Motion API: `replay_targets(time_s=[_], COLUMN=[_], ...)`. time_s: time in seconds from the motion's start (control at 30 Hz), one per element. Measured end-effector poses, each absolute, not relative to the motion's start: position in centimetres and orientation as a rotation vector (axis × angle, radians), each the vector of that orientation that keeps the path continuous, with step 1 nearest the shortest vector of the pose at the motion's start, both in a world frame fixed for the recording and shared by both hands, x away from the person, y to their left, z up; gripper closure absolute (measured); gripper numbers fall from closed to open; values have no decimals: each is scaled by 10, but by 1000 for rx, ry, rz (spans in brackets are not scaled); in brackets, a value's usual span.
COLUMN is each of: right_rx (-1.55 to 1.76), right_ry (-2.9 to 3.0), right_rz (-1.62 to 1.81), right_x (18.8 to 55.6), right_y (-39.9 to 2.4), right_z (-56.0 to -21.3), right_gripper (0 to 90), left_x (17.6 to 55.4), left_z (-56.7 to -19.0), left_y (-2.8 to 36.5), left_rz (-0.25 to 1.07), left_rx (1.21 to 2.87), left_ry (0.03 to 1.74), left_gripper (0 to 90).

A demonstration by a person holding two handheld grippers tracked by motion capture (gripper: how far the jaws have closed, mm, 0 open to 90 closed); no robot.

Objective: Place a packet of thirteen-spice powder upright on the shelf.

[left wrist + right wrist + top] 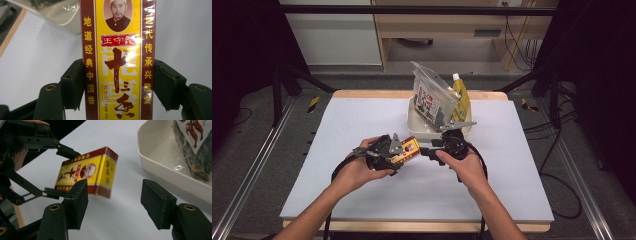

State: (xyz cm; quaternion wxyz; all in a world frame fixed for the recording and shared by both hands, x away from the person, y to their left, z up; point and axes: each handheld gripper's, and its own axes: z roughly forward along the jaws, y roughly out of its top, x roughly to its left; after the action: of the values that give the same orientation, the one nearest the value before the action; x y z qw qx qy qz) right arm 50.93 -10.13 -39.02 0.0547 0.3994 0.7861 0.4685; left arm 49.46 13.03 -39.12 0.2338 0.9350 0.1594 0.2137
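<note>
Above white table [362,125], left tongs [117,85] pinch spice box [117,62]; right tongs [113,205] spread, empty, just beside it.

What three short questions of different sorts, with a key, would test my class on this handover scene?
1. True or false: the left gripper holds the seasoning box clear of the table.
2. Which things stand in the cream tub? A) a clear printed bag and a yellow spout pouch B) two cans
3. Fill in: nothing is between the right gripper's ___ jaws.

Key: 1 true; 2 A; 3 open.
</note>
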Motion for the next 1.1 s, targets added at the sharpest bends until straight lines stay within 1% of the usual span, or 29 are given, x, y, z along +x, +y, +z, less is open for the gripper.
replay_targets(time_s=[0.47, 1.1], right_rx=[1250, 1270], right_ry=[2447, 2490], right_rz=[1467, 1457], right_x=[518, 521], right_y=[-97, -93], right_z=[-383, -383], right_gripper=[387, 400], left_x=[486, 482], left_z=[-387, -380], left_y=[116, 112], left_rz=[621, 640], left_rx=[2513, 2469], left_ry=[361, 339], left_gripper=[321, 321])
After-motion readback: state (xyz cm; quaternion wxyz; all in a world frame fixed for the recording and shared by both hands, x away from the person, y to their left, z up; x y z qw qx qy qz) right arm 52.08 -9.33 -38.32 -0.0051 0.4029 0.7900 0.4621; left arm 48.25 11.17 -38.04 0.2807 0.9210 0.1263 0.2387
